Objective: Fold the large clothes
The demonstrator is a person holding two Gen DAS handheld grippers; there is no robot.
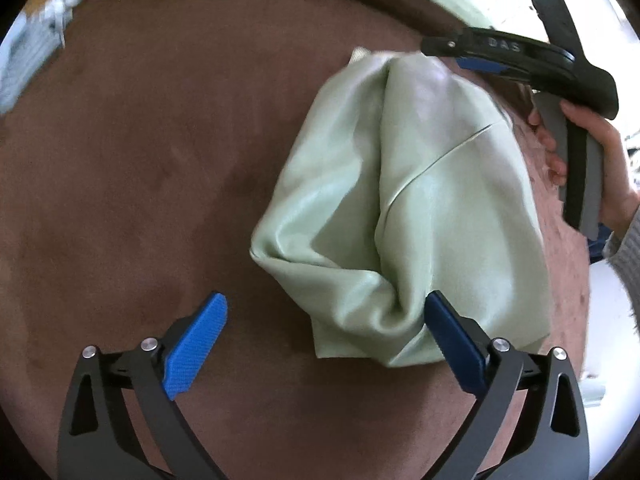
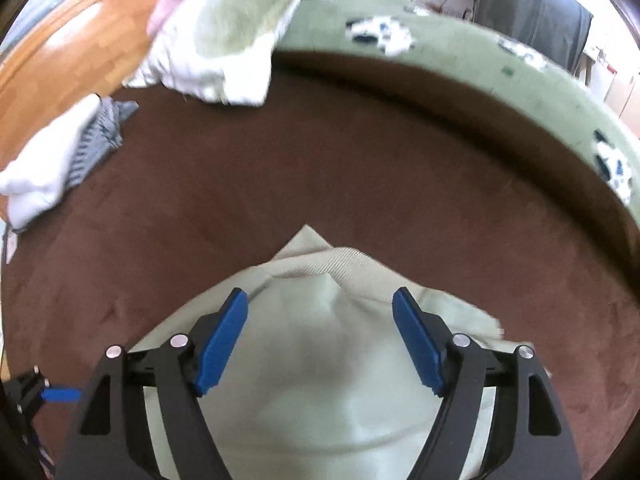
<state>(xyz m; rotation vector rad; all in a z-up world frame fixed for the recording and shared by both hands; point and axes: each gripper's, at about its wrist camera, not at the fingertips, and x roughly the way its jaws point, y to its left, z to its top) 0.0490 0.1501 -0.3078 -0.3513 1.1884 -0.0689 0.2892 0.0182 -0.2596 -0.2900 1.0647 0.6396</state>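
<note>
A pale green satin garment lies bunched in a folded heap on the brown surface. My left gripper is open and empty, with its right finger touching the garment's near edge. My right gripper shows at the garment's far end in the left wrist view. In the right wrist view the right gripper is open just above the garment, with a ribbed band at the cloth's far end. The left gripper peeks in at the lower left.
A white and green pile of cloth lies at the far edge of the brown surface. A white and grey striped cloth lies at the left. A green patterned blanket borders the far right. A wooden floor lies beyond.
</note>
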